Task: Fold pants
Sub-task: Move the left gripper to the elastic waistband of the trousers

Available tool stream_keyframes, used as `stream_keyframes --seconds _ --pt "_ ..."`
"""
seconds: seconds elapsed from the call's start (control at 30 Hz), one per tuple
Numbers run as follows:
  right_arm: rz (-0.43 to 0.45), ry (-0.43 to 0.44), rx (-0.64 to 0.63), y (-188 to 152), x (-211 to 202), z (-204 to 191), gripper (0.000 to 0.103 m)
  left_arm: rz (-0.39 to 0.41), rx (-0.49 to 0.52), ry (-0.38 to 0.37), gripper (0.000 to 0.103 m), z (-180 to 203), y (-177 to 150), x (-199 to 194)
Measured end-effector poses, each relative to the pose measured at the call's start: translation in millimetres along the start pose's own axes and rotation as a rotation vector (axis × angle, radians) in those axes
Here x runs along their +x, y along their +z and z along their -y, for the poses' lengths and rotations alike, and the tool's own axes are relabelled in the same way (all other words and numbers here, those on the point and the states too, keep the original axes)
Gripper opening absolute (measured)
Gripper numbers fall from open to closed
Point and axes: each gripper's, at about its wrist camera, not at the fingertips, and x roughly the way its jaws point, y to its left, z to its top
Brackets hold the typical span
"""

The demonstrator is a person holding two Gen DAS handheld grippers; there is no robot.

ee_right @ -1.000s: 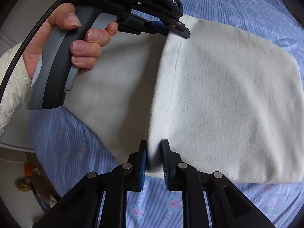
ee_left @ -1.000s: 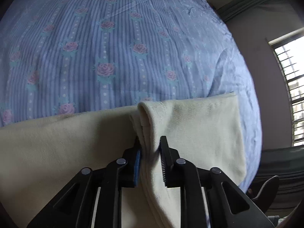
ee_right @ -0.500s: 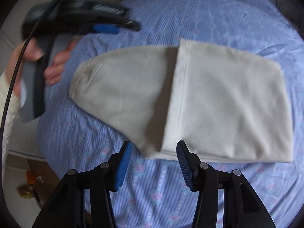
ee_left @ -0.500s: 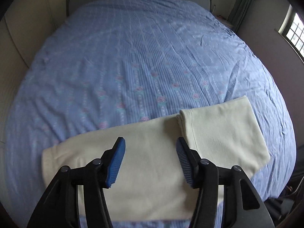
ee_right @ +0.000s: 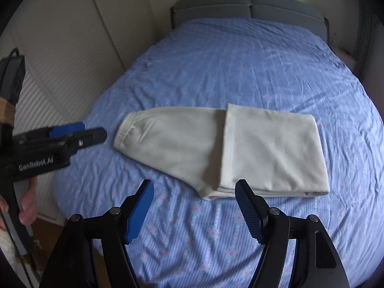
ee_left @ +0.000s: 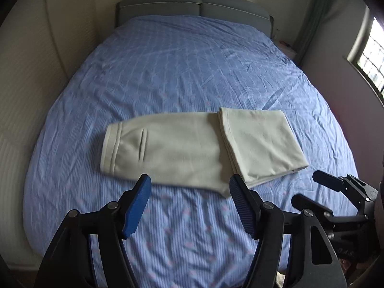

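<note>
Cream pants (ee_left: 172,151) lie flat on the blue bed, waistband (ee_left: 111,146) to the left, with the leg ends folded over into a doubled panel (ee_left: 261,141) on the right. They also show in the right wrist view (ee_right: 182,144), with the folded panel (ee_right: 273,146) at right. My left gripper (ee_left: 189,204) is open and empty, held back above the bed's near edge. My right gripper (ee_right: 194,206) is open and empty, likewise short of the pants. The left gripper appears at the left of the right wrist view (ee_right: 79,134).
The bed's blue floral sheet (ee_left: 192,72) spreads wide behind the pants to a grey headboard (ee_left: 192,4). A white wardrobe wall (ee_right: 60,48) runs along the left. A window (ee_left: 372,55) is at the right. The right gripper's body (ee_left: 340,199) shows at the left wrist view's lower right.
Both grippers were shut on the folded edge of the pants; they opened, let go and pulled back and up. The pants now lie flat, far from both.
</note>
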Motion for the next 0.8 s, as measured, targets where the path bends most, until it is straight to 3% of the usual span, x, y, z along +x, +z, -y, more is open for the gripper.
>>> stream_keyframes --seconds 0.13,0.4,0.57,0.8 --pt "0.026 0.033 -0.042 -9.7 -10.1 -20.9 0.073 0.011 -0.114 0.026 0.069 -20.0 -29.7 -24.4" --pt "0.038 0.045 -0.078 -2.7 -10.5 -68.1 0.073 0.006 -0.270 -0.026 0.069 -88.5 -58.8 -28.1" --pt "0.031 -0.002 -0.063 10.2 13.5 -103.8 0.073 -0.011 -0.293 -0.092 0.069 -143.5 -57.4 -4.5" --pt "-0.072 -0.079 -0.034 29.9 85.8 -143.2 0.073 -0.090 -0.312 -0.203 0.069 -214.9 -43.9 68.4"
